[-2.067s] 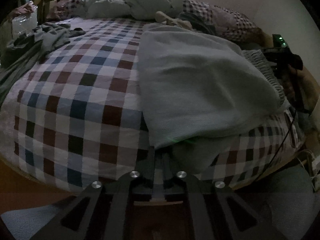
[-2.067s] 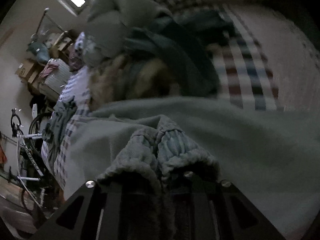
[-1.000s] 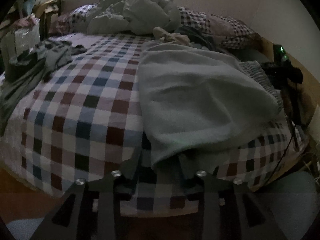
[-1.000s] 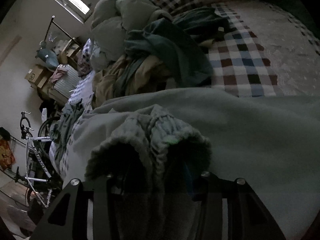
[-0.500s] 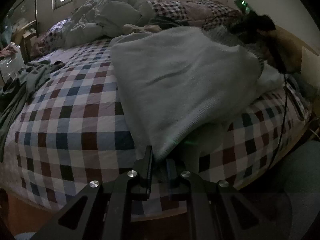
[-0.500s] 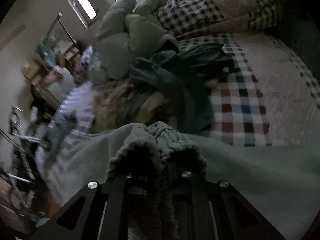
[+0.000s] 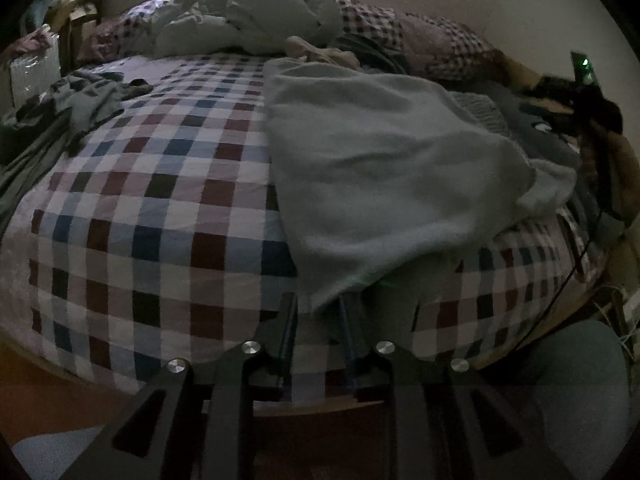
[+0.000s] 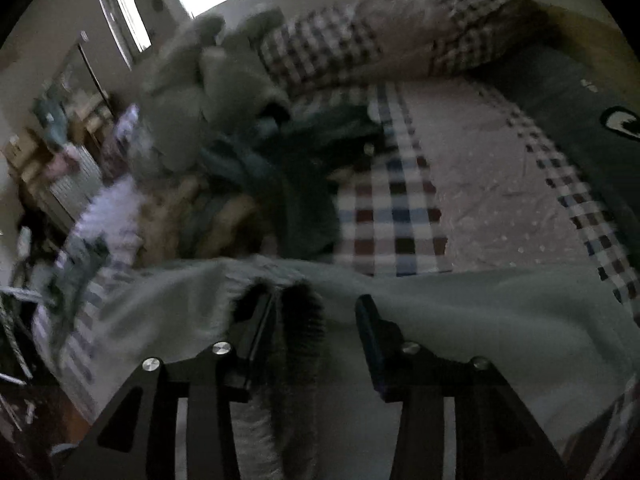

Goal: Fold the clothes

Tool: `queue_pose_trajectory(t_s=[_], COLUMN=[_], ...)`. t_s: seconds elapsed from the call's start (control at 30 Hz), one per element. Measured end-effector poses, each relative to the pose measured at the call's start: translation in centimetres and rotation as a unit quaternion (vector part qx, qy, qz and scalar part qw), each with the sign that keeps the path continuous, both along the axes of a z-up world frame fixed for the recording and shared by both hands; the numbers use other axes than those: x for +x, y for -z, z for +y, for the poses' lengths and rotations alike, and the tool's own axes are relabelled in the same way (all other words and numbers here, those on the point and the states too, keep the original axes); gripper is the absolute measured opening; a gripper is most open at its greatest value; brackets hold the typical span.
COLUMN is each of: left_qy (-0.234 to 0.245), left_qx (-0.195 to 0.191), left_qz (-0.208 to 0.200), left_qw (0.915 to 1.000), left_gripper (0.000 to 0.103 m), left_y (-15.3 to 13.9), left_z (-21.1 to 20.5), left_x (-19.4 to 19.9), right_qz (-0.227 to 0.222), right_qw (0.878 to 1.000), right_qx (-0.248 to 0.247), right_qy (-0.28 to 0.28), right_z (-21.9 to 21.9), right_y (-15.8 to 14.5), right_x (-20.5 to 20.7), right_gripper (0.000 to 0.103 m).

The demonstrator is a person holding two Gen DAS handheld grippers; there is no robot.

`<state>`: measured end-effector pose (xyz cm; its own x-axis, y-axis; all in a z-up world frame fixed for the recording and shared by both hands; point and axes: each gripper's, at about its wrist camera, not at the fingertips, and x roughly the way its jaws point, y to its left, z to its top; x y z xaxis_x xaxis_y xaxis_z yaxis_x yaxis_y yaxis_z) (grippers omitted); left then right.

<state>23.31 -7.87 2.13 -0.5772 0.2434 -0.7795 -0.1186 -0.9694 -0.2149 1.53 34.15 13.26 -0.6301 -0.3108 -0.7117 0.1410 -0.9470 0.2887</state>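
Both grippers let go of the fleece

Left gripper (image 7: 316, 308) and right gripper (image 8: 316, 316) now have spread jaws; the fleece (image 7: 384, 168) lies at the bed (image 7: 160, 208) edge, its cuff beside the right fingers.

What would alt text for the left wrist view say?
A pale grey fleece garment lies spread on a checked bedsheet, its near corner between the left tongs, which stand slightly open. Rumpled bedding is piled at the far end, with dark clothes at left.
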Motion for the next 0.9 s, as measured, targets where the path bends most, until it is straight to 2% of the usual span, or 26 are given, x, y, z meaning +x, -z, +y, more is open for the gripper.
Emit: queue_pose_trajectory(t_s=[0.07, 0.13, 0.23, 0.27, 0.3, 0.4, 0.5, 0.57, 0.67, 0.73, 0.77, 0.83, 0.9], left_qy=[0.018, 0.03, 0.027, 0.021, 0.014, 0.002, 0.0, -0.011, -0.038, -0.05, -0.053, -0.051, -0.044], left_qx=[-0.006, -0.03, -0.069, -0.069, -0.07, -0.072, -0.072, -0.059, 0.002, 0.03, 0.036, 0.049, 0.067], left_qz=[0.002, 0.003, -0.002, 0.001, 0.003, 0.005, -0.01, -0.022, -0.026, -0.015, -0.007, 0.022, 0.052], left_qw=[0.9998, 0.9991, 0.9972, 0.9974, 0.9975, 0.9974, 0.9974, 0.998, 0.9989, 0.9982, 0.9979, 0.9973, 0.9954], left_gripper=[0.022, 0.028, 0.029, 0.024, 0.012, 0.009, 0.008, 0.008, 0.009, 0.011, 0.013, 0.021, 0.038], left_y=[0.2, 0.4, 1.0, 0.9, 0.9, 0.8, 1.0, 0.9, 0.0, -1.1, -1.8, -3.6, -5.1], left_z=[0.7, 1.8, 2.6, 2.3, 2.0, 1.5, 1.3, 0.6, -1.5, -2.6, -2.9, -3.2, -3.5], left_x=[-0.4, -0.4, -1.0, -1.0, -1.1, -1.1, -1.2, -1.4, -1.5, -1.5, -1.7, -2.3, -3.5], right_qz=[0.019, 0.03, 0.049, 0.052, 0.054, 0.052, 0.051, 0.032, 0.0, -0.031, -0.04, -0.037, -0.033], right_qw=[0.999, 0.998, 0.994, 0.994, 0.994, 0.992, 0.991, 0.993, 0.997, 0.996, 0.995, 0.997, 0.998], right_qx=[-0.029, -0.053, -0.077, -0.075, -0.071, -0.07, -0.061, -0.063, -0.063, -0.078, -0.086, -0.07, -0.052], right_qy=[-0.006, -0.023, -0.055, -0.062, -0.069, -0.094, -0.11, -0.092, -0.044, -0.024, -0.019, -0.021, -0.025], right_z=[-0.9, -2.6, -6.2, -7.5, -8.8, -12.2, -14.1, -13.6, -11.2, -9.8, -9.3, -9.6, -10.0], right_y=[-0.9, -1.3, -1.4, -1.2, -1.0, 0.0, 2.5, 4.9, 8.9, 10.7, 11.3, 11.2, 11.1], right_x=[1.2, 1.9, 2.7, 2.7, 2.7, 2.4, 1.9, 0.9, -0.6, -1.5, -1.7, -1.5, -1.2], right_gripper=[0.045, 0.046, 0.045, 0.045, 0.045, 0.045, 0.045, 0.045, 0.029, 0.001, 0.0, 0.0, 0.0])
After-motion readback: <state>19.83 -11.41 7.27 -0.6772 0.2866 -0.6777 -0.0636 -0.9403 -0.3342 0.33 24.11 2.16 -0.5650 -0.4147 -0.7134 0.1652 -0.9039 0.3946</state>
